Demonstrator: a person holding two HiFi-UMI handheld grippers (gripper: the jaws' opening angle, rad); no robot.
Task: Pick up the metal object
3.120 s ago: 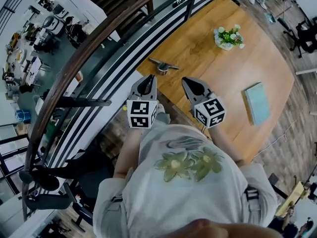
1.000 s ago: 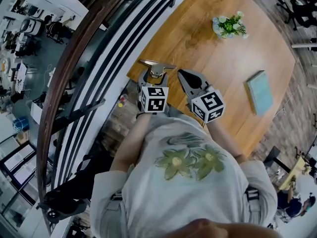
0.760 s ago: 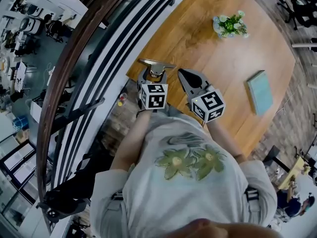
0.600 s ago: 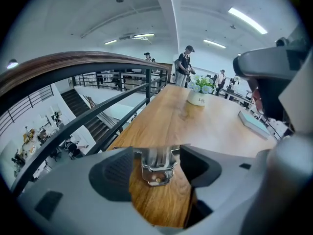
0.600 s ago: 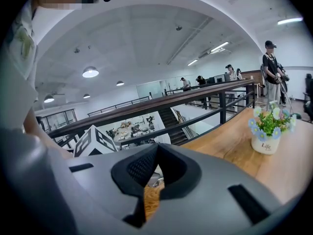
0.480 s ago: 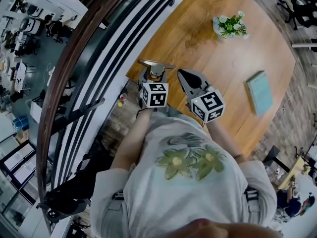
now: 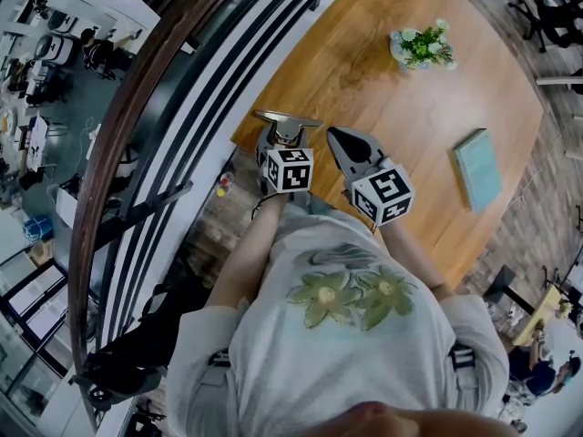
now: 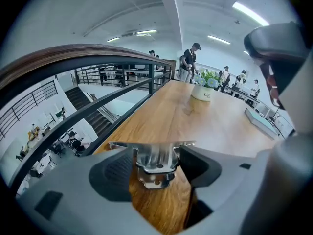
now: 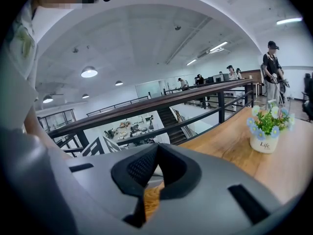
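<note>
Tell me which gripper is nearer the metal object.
Left. The left gripper is clamped on the metal object; the right gripper, shut and empty, sits apart to its right.

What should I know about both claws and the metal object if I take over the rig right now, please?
Left claw: shut on the metal object, gripping its middle block; its flat plate spans the jaw tops.
Right claw: shut, empty, held beside the left one.
The object is at the near left corner of the wooden table; the flower pot and teal book lie farther off.
Done: grasp. Left: lift it; I cannot tell whether it has cleared the wood yet.
</note>
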